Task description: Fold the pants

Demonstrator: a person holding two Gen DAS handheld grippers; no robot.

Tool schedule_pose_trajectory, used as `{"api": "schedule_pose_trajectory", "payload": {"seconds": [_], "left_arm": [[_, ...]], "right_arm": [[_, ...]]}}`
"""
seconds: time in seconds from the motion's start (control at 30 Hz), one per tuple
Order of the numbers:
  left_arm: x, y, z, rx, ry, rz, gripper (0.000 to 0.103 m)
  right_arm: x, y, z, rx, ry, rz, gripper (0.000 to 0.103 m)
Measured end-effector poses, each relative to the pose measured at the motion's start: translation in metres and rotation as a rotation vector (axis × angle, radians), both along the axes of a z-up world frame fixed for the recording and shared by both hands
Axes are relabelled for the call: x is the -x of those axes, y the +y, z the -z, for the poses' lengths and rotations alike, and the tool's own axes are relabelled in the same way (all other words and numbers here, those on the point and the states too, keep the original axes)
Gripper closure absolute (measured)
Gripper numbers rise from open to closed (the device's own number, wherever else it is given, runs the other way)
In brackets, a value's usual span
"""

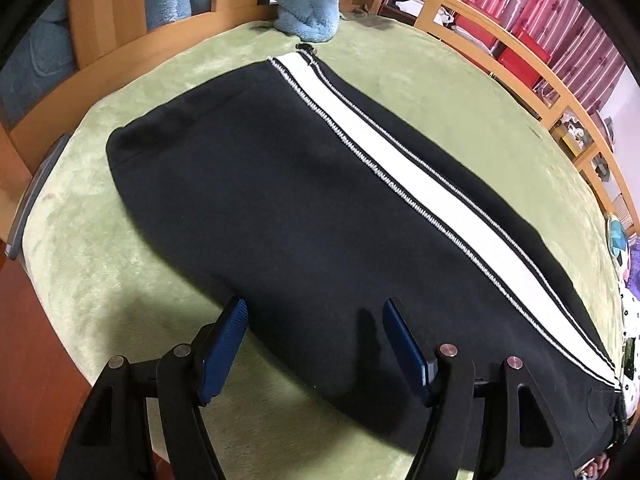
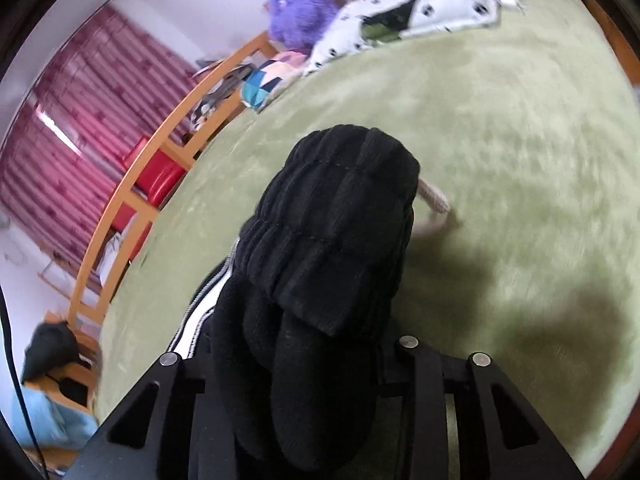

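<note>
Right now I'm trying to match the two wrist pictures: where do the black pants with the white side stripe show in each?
Left wrist: the black pants with the white side stripe lie flat across the middle, the open left gripper over their near edge.
Right wrist: their ribbed waistband is bunched at centre in the right gripper.
Shared landmark: the green plush blanket.

Colours I see: pants black, with a white side stripe edged in black-and-white zigzag; blanket pale green; blue pads on my left gripper; curtains pink, flower-patterned; plush toy purple; towel light blue.
</note>
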State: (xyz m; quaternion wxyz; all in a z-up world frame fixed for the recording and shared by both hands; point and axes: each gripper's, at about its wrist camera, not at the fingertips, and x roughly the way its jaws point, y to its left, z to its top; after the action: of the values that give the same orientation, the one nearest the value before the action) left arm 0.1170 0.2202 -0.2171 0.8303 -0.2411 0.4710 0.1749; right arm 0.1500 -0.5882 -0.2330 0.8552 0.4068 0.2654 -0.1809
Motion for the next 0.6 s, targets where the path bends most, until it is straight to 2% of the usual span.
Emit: {"api": "schedule_pose_trajectory", "payload": {"seconds": [0.1, 0.2, 0.23, 0.3, 0.33, 0.4, 0.53, 0.6], "left_arm": [[-0.001, 0.000, -0.006, 0.033, -0.031, 0.003, 0.036], [0.002, -0.001, -0.016, 0.035, -0.072, 0.024, 0.036], [0.003, -0.001, -0.017, 0.030, -0.077, 0.027, 0.036], [0.008, 0.003, -0.018, 0.025, -0.086, 0.028, 0.035], [0.012, 0.004, -0.016, 0.032, -0.089, 0.023, 0.034], [0.016, 0.010, -0.012, 0.047, -0.092, 0.010, 0.034], [0.022, 0.023, -0.011, 0.030, -0.095, -0.012, 0.034], [0.022, 0.028, -0.019, 0.041, -0.133, 0.002, 0.034]], "right_arm": [[0.005, -0.017, -0.020, -0.012, -0.075, -0.019, 0.071], [0.014, -0.023, -0.036, 0.139, -0.076, 0.018, 0.071], [0.015, -0.032, -0.036, 0.167, -0.053, 0.038, 0.071], [0.016, -0.051, -0.023, 0.107, -0.003, 0.073, 0.071], [0.012, -0.061, -0.010, 0.058, 0.041, 0.046, 0.070], [0.010, -0.068, 0.005, 0.031, 0.114, 0.025, 0.064], [0.025, -0.054, -0.002, 0.099, 0.169, 0.044, 0.050], [0.035, -0.043, -0.016, 0.156, 0.209, 0.069, 0.048]]}}
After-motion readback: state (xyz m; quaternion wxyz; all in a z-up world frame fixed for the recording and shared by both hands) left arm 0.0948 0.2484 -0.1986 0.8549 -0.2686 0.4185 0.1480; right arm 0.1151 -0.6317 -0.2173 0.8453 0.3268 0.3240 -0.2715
